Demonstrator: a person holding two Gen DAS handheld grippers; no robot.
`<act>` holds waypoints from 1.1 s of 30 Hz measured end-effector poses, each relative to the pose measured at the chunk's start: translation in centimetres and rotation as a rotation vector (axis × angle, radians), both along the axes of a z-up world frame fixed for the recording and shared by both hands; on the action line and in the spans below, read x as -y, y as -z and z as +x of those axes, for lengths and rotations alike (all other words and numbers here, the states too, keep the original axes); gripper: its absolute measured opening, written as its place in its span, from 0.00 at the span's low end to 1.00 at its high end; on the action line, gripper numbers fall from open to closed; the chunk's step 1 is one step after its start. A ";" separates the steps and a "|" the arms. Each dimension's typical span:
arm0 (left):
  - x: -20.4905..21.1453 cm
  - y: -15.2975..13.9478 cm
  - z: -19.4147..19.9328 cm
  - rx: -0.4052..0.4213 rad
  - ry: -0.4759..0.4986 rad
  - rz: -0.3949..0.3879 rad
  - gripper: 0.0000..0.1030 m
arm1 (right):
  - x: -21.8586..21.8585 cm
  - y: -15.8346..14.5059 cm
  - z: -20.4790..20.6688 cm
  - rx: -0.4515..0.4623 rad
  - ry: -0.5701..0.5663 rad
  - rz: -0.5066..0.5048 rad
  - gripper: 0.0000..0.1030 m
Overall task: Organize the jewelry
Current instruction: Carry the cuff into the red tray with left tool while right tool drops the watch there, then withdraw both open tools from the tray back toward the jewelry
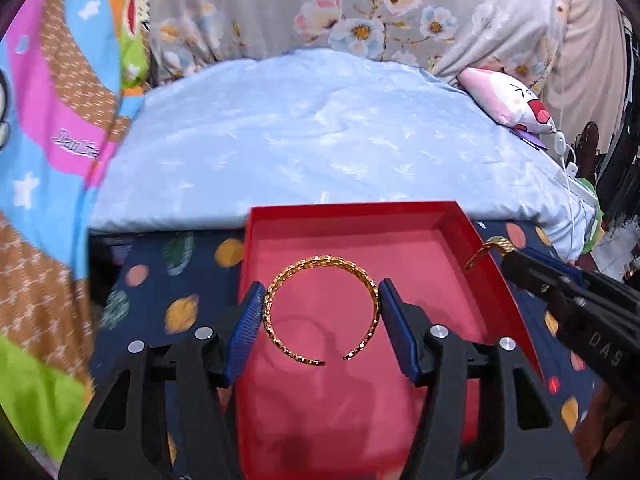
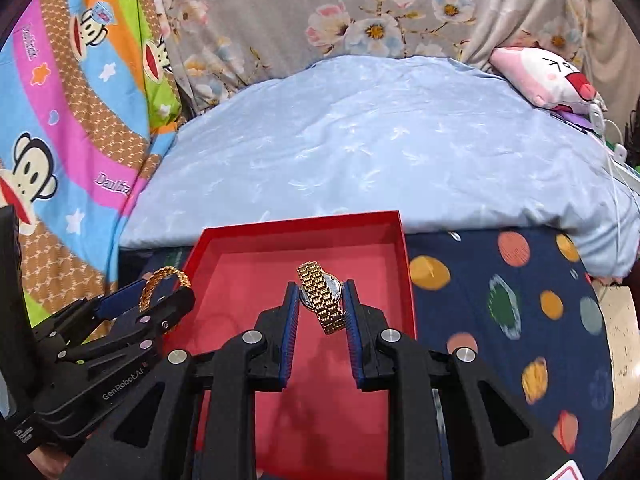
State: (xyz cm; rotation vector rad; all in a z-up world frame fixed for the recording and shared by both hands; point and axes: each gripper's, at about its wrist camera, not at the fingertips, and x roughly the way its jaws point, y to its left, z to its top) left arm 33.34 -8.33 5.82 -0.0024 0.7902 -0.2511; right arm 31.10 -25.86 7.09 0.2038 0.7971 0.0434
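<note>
- My left tool (image 1: 322, 312) is pinching a gold open bangle (image 1: 320, 312) across its width, blue pads (image 1: 248, 332) pressing on both sides, with the bangle's gap facing 6 o'clock in the left wrist view.
- My right tool (image 2: 320, 312) is pinching a gold watch (image 2: 322, 300); its link band is standing nearly upright between the pads, and the round case is showing just behind the band.
- Both pieces are hanging above the open red box (image 1: 460, 240), whose pink floor is lying bare under them.
- In the left wrist view the right tool is coming in from 3 o'clock over the box's right wall; in the right wrist view the left tool is sitting at 9 o'clock beside the box's left wall.
- The box is resting on a dark blue cloth with coloured spots (image 2: 500, 280), which is reaching out toward 3 o'clock in the right wrist view.
- Beyond the box, at 12 o'clock, a pale blue quilt (image 1: 320, 140) is covering the bed.
- A pink and white plush pillow (image 2: 548, 76) is lying at 2 o'clock, a cartoon monkey sheet (image 2: 60, 120) is filling 9 to 10 o'clock, and a grey floral curtain (image 2: 360, 8) is hanging behind.
</note>
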 end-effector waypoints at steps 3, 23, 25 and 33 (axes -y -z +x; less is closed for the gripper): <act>0.8 1.1 2.7 -0.006 -0.020 0.022 0.55 | 0.2 1.3 2.8 -0.026 0.002 -0.002 0.20; 1.3 1.7 4.1 0.030 -0.067 0.096 0.86 | 0.3 1.8 2.3 -0.010 0.030 -0.095 0.30; 0.5 1.0 2.4 0.038 -0.069 0.073 0.86 | 0.3 0.9 0.0 0.014 0.031 -0.100 0.36; -3.7 0.8 -7.3 0.022 -0.085 0.053 0.86 | -0.2 0.1 -11.7 0.039 0.050 -0.123 0.42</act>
